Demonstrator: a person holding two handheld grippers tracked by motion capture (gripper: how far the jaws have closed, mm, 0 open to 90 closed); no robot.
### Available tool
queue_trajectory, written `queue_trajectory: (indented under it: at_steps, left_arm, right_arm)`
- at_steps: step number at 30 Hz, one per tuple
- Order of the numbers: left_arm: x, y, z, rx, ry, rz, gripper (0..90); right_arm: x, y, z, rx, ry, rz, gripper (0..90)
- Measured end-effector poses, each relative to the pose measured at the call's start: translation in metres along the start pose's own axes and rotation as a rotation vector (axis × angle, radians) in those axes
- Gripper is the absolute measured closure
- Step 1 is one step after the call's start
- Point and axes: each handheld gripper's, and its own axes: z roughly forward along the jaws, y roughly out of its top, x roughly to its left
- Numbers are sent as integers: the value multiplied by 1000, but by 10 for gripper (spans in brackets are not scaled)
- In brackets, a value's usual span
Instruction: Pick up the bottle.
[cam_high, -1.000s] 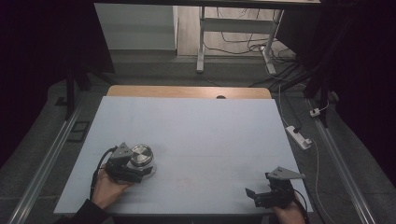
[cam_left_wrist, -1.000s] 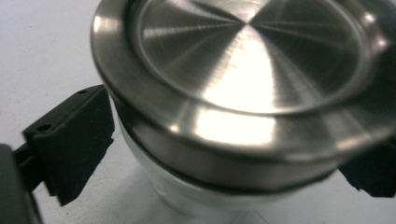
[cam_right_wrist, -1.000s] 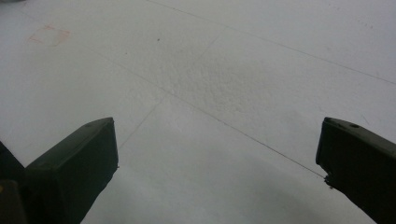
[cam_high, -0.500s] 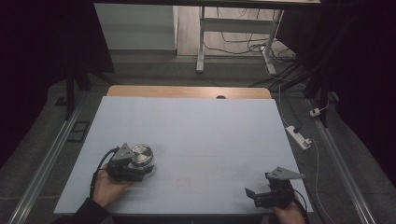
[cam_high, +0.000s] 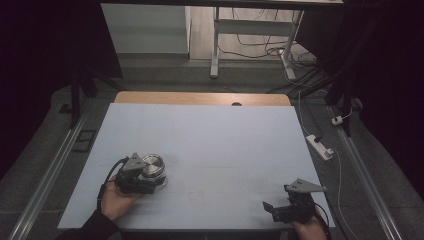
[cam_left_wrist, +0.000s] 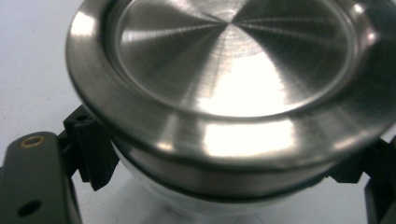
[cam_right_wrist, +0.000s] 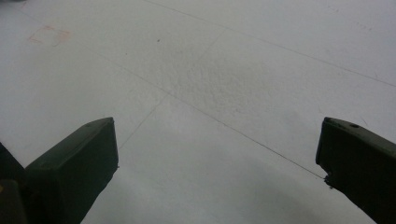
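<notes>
In the lower left of the high view, the left gripper (cam_high: 145, 181) is resting on the pale desk (cam_high: 210, 145) in the person's left hand (cam_high: 116, 201), and its fingers have just been closing on a round steel container (cam_high: 152, 165) standing on the desk surface. In the left gripper view that steel container (cam_left_wrist: 233, 88) is taking up most of the frame, its brushed lid facing the camera, while the black fingers (cam_left_wrist: 91, 149) are pressing against the body under the rim on both sides, clamped on it. In the lower right of the high view, the right gripper (cam_high: 272, 209) is sitting near the desk's front edge, well apart from the container. In the right gripper view its fingers (cam_right_wrist: 74, 163) are standing wide apart over bare desk (cam_right_wrist: 210, 70), gripping nothing.
</notes>
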Motion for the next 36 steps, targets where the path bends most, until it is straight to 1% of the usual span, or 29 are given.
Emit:
queue_trajectory:
  at_steps: [4, 8, 13, 18, 23, 30, 36]
  left_arm:
    - [0, 3, 0, 9, -16, 1, 155]
    - [-4, 8, -2, 12, -19, 31, 155]
    - [-6, 15, -2, -2, -60, 33, 155]
    - [-10, 22, -1, -12, -71, 48, 155]
    - [-15, 33, 1, -22, -87, 75, 155]
    - [-21, 48, 6, -25, -99, 112, 155]
    - [-28, 62, 13, -28, -119, 142, 155]
  right_arm:
    - [0, 0, 0, 0, 0, 0, 0]
    - [0, 0, 0, 0, 0, 2, 0]
    - [-1, 0, 0, -1, -3, 7, 0]
    - [-1, 0, 0, -1, -2, 7, 0]
    - [-1, 0, 0, -1, -1, 8, 0]
    - [-1, 0, 0, -2, 0, 11, 0]
    - [-1, 0, -1, -4, 1, 8, 0]
